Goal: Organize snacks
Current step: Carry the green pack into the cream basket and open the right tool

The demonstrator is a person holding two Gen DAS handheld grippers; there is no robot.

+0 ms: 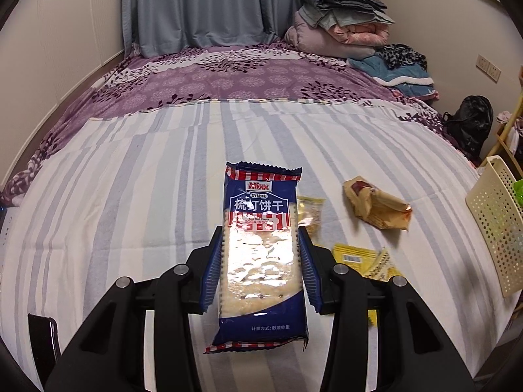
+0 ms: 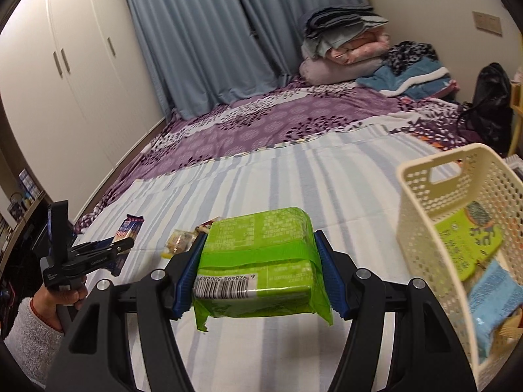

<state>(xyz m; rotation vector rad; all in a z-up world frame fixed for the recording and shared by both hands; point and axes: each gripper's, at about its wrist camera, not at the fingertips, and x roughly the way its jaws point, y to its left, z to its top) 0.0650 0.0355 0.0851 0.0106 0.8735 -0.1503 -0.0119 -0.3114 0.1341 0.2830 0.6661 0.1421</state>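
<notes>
Holding: left gripper (image 1: 261, 258) clamped on blue soda biscuit pack (image 1: 261, 254), up over the striped bedsheet (image 1: 130, 196)
Right gripper (image 2: 258, 274): squeezing green snack pack (image 2: 258, 261), just left of cream basket (image 2: 421, 228)
Loose snacks: tan wrapper (image 1: 376, 209), yellow packets (image 1: 359, 261), right of the biscuits

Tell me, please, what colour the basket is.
Cream basket, perforated; clearest in the right wrist view.

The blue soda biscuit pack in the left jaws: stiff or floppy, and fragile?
The soda biscuit pack probably stays fairly stiff: it juts past the left gripper without drooping. Its glossy film looks slippery. The crackers seen through the window would likely crack under a hard squeeze.
</notes>
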